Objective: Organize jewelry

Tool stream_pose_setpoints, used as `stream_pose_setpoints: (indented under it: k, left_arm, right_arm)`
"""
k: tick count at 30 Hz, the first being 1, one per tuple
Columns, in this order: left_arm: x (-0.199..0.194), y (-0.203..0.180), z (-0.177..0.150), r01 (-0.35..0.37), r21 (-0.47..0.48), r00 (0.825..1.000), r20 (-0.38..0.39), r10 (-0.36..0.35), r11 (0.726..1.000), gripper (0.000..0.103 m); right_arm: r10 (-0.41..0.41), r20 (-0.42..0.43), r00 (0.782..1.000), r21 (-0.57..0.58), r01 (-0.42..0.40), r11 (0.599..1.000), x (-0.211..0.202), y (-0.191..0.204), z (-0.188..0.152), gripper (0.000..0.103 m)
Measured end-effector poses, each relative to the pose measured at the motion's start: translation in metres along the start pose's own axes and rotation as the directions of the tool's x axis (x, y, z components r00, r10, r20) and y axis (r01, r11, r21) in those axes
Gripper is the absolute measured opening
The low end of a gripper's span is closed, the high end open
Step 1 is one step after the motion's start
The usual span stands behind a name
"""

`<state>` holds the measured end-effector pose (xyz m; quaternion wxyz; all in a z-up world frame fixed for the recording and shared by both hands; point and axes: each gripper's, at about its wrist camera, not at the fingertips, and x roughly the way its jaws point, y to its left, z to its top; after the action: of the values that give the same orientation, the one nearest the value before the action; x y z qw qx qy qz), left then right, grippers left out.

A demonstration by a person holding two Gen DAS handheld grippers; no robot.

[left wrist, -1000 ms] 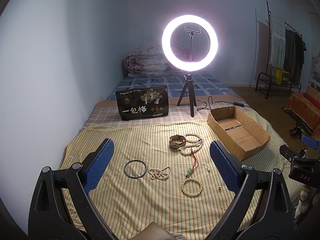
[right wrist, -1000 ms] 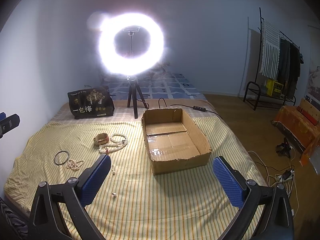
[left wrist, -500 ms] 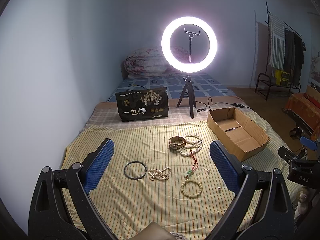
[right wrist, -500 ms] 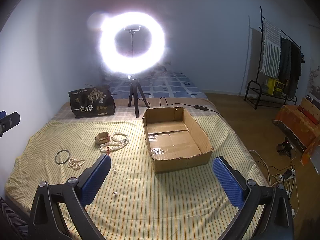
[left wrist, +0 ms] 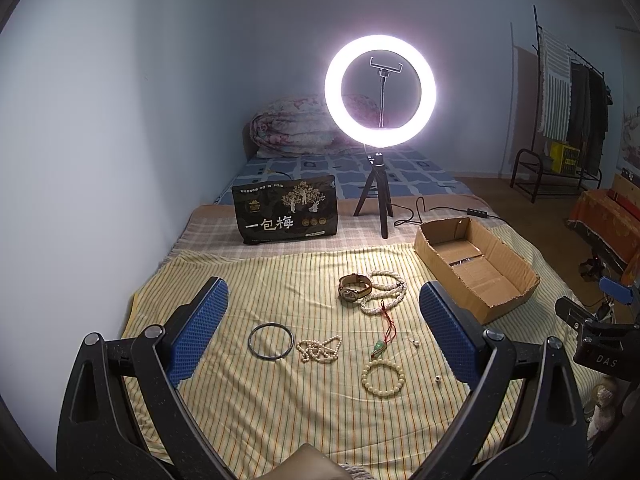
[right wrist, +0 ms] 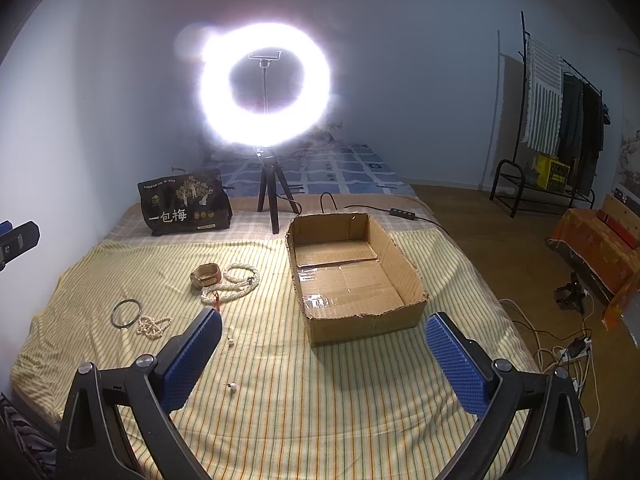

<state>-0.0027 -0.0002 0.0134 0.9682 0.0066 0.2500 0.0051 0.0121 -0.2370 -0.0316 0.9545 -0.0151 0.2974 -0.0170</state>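
Jewelry — light, slippery cream bead bracelet (left wrist: 383,378), best pinched across its cord — is lying untouched while left gripper (left wrist: 322,332) and right gripper (right wrist: 323,354) are hovering spread, empty.

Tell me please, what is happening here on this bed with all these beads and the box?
A person holds two grippers above a striped bedsheet, about to sort jewelry. The left gripper and right gripper are both open and hold nothing. A watch, a long bead necklace, a dark bangle, a bead bracelet and a green pendant lie loose on the sheet. The cardboard box beside them is empty.
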Motion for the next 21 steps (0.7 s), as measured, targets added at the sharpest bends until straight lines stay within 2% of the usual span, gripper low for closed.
stream_pose_setpoints:
  k: [21]
  left_arm:
    - [-0.0004, 0.0004, -0.003, 0.001, 0.001, 1.0, -0.002, -0.001, 1.0, 0.098]
  right_arm:
    - [0.013, -0.014, 1.0, 0.004, -0.013, 1.0, 0.0019, -0.0001, -0.0035, 0.103]
